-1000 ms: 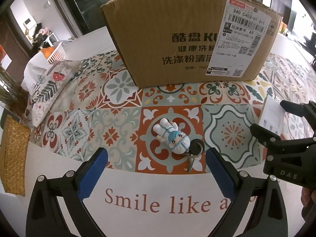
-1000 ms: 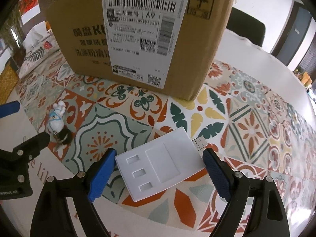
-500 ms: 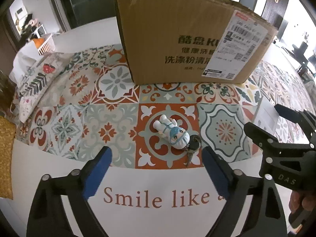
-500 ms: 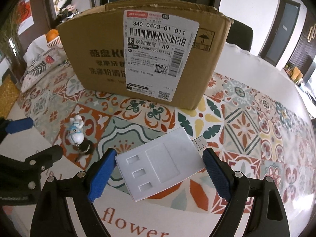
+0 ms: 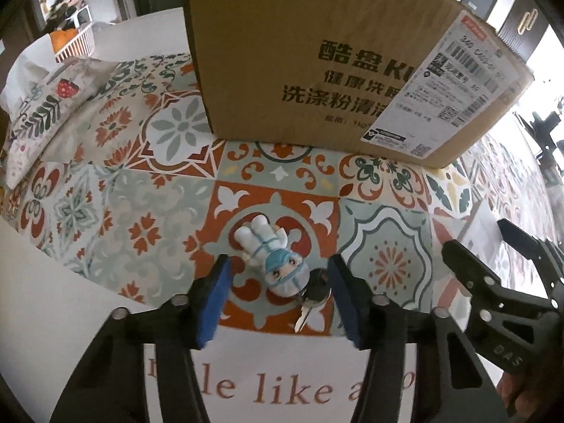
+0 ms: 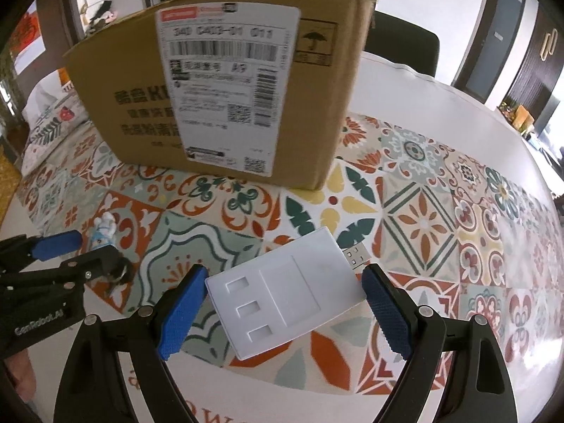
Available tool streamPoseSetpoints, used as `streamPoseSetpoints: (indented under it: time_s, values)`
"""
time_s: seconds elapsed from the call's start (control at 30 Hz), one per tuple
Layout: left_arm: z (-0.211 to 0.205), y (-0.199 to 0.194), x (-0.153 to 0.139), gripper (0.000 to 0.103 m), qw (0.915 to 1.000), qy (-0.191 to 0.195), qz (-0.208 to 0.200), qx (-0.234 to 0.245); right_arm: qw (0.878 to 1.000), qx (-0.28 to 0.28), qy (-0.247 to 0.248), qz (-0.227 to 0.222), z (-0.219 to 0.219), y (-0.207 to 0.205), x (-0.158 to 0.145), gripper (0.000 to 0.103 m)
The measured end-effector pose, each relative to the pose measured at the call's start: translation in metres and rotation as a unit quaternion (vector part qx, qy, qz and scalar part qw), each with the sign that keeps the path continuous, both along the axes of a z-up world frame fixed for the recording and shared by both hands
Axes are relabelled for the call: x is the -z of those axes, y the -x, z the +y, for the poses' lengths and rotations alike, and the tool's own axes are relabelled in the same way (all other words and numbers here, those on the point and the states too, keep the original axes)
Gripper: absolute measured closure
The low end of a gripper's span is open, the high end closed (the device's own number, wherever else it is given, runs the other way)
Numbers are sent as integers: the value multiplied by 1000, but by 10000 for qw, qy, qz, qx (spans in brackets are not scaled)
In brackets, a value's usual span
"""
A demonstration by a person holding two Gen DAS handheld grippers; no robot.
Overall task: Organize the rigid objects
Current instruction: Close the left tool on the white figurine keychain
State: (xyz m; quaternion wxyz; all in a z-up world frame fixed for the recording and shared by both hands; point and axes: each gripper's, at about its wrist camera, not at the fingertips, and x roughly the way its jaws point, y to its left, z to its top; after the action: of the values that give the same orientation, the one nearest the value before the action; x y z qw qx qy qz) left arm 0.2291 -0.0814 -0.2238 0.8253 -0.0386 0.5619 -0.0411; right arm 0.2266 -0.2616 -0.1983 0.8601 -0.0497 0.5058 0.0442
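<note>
the left gripper [image 5: 278, 292], low in the centre of its frame, stands open with its blue pads either side of the figurine keychain [image 5: 275, 261], not yet touching it; the key [image 5: 310, 308] lies by the right pad. the right gripper [image 6: 282, 306], low centre of its own view, is open too, straddling the white usb hub [image 6: 285, 292] with gaps both sides. the cardboard box [image 6: 218, 88] fills the upper frame beyond. judged step: the pick-up of both items; next calls for closing squarely on each, then lifting toward the box. compared with a second ago, the left pads have narrowed and moved in around the figurine; the right looks unchanged.
</note>
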Motion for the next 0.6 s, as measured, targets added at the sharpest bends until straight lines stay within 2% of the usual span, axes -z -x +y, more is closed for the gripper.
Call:
streamPoseSetpoints:
  time_s: [0.17,0.4,0.6]
  values:
    - [0,-5,6,76,9996,202,137,-132,10000,53,-28,-42,-2,-3,-4,15]
    - [7,-2,6,76,9992,385,63,38,9999,11,-99,-62,7,0,-8,15]
    - [14,12,-11,76,9990,339,-219,187,9997,40,-202,-115,15,10,-17,15]
